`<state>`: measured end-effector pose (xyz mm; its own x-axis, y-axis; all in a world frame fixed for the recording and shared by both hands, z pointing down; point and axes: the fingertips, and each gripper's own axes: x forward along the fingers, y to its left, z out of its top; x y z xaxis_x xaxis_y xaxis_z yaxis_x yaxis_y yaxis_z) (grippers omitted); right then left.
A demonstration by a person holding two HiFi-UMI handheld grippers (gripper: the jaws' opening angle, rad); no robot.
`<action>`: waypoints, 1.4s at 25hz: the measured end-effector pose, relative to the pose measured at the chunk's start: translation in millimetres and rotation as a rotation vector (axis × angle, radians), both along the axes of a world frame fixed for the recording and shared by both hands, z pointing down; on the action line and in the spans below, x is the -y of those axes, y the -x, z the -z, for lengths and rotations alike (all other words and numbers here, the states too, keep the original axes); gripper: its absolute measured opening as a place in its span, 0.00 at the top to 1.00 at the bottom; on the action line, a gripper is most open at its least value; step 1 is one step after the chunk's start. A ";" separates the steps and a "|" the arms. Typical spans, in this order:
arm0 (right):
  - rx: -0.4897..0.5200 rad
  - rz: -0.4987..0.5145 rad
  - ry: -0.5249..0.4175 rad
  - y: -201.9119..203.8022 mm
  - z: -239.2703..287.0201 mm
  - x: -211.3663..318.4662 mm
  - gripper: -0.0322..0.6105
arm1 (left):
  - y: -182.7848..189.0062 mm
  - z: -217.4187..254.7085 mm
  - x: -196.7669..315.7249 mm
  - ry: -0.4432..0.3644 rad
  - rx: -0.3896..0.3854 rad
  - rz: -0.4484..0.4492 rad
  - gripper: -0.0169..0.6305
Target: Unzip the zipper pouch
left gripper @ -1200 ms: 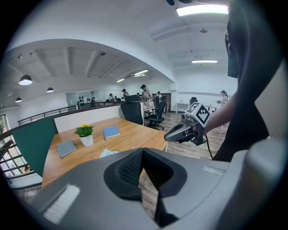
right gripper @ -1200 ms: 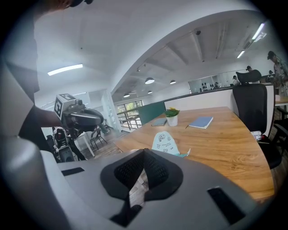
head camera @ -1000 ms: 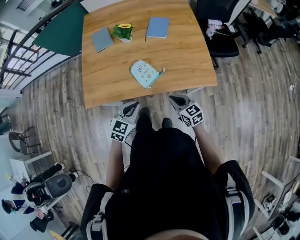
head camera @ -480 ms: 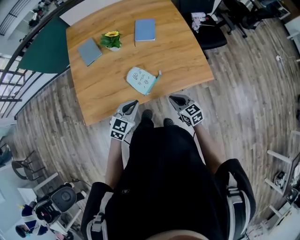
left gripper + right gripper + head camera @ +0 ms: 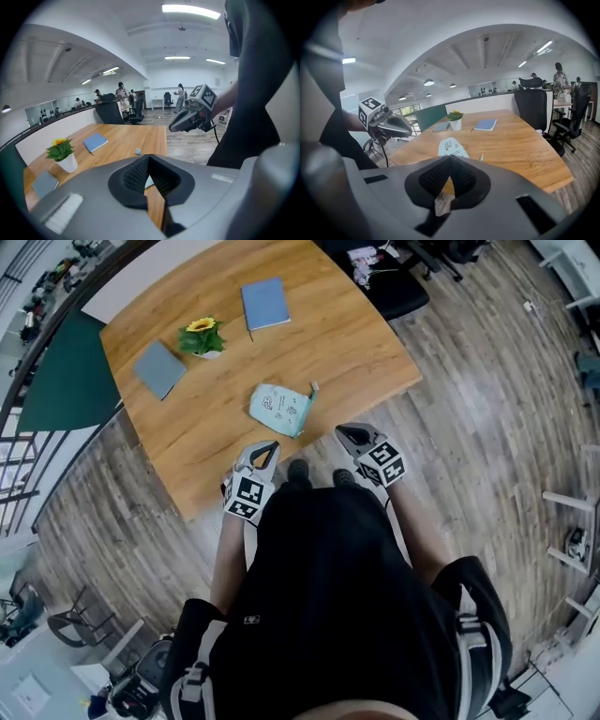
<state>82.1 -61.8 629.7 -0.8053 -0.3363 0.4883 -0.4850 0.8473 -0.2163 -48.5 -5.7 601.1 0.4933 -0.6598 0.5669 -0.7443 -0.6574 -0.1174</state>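
Both clenched empty: my left claw [image 5: 266, 450] and right claw [image 5: 352, 435] hung near the pouch [image 5: 279, 410], its print unreadable.

Zipper pouch [image 5: 148, 182] mostly hidden behind left tool [image 5: 149, 158], its print too small, chair [image 5: 392, 294] cropped at top

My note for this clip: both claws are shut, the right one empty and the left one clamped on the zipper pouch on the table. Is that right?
Not quite. The left claw is shut but empty too: the head view shows the zipper pouch lying untouched on the table, apart from both claws. The right claw is shut and empty, as noted.
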 end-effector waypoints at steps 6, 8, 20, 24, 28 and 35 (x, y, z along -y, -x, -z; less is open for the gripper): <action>-0.018 -0.085 0.029 5.8 -12.3 0.1 0.95 | -0.5 -24.2 6.6 0.052 0.005 -0.136 0.97; -0.022 -0.111 0.037 8.0 -16.0 0.6 0.95 | 0.0 -32.5 9.0 0.065 0.009 -0.174 0.97; -0.031 -0.183 0.123 20.3 -37.7 -10.5 0.95 | -6.5 -86.0 23.3 0.130 0.053 -0.313 0.97; -0.023 -0.181 0.122 25.7 -42.2 -4.9 0.95 | -4.9 -111.4 24.2 0.131 0.154 -0.376 0.95; -0.037 -0.160 0.139 29.6 -51.1 -6.5 0.95 | -7.7 -131.7 22.9 0.135 0.221 -0.424 0.91; -0.058 -0.149 0.160 25.1 -55.2 -17.9 0.95 | -16.1 -158.2 27.7 0.101 0.334 -0.503 0.83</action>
